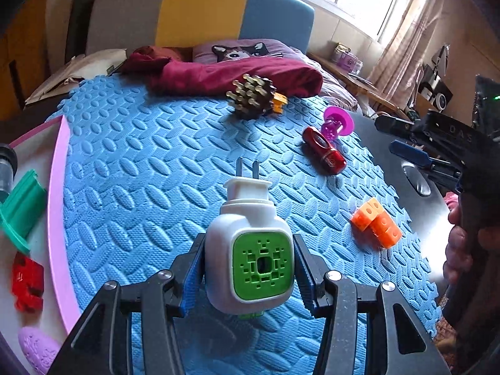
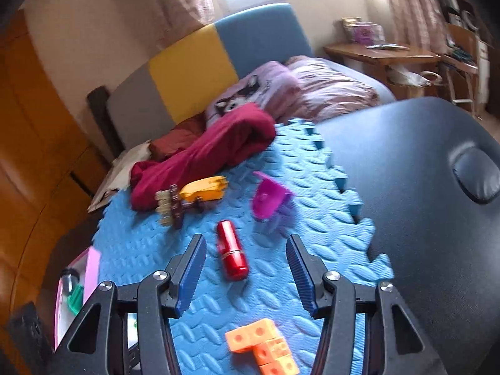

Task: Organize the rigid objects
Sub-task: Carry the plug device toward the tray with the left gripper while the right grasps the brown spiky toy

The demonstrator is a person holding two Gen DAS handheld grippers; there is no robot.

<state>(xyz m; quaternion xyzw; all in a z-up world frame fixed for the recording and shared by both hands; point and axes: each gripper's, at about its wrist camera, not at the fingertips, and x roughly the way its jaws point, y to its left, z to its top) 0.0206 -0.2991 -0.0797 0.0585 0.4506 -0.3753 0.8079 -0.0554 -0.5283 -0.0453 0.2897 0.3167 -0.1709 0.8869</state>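
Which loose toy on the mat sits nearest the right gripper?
The orange cube block, just below the right gripper; the red cylinder lies farther ahead.

I read only the letters "DAS" on the body of the right gripper [image 1: 403, 139]; the red can's [image 1: 325, 151] label is illegible.
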